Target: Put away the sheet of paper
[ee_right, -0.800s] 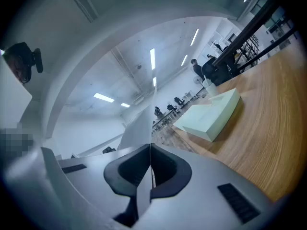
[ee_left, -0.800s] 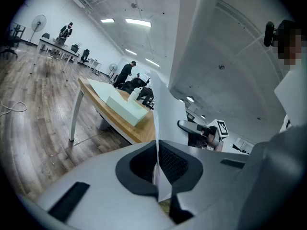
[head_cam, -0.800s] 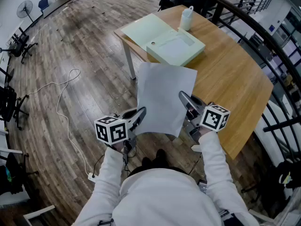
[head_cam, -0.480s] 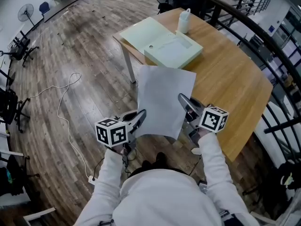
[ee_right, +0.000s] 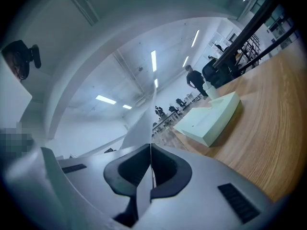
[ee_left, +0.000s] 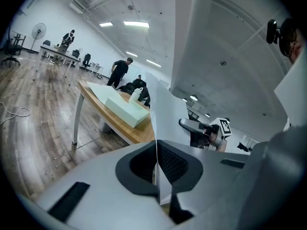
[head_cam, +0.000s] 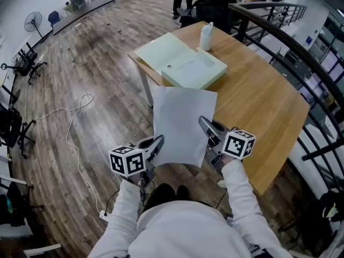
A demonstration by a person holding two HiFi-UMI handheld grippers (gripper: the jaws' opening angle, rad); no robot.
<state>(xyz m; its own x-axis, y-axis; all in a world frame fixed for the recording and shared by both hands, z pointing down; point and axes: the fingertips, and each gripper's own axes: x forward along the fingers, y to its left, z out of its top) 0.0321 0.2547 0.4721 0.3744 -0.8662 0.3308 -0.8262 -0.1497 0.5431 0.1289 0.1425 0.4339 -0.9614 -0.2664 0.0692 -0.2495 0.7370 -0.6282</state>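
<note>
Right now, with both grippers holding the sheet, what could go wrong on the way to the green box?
1. The left gripper and right gripper pinch the sheet of paper only near its close end, so the free far edge may catch on the green box's rim.
2. Hands drifting apart could tear it.
3. The white bottle beside the box might get knocked.

My head view looks steeply down from above, with the counter (head_cam: 258,101) at upper right. Left gripper view and right gripper view sit close behind my jaws. All share the sheet of paper (head_cam: 183,122) and green box (head_cam: 193,69).
</note>
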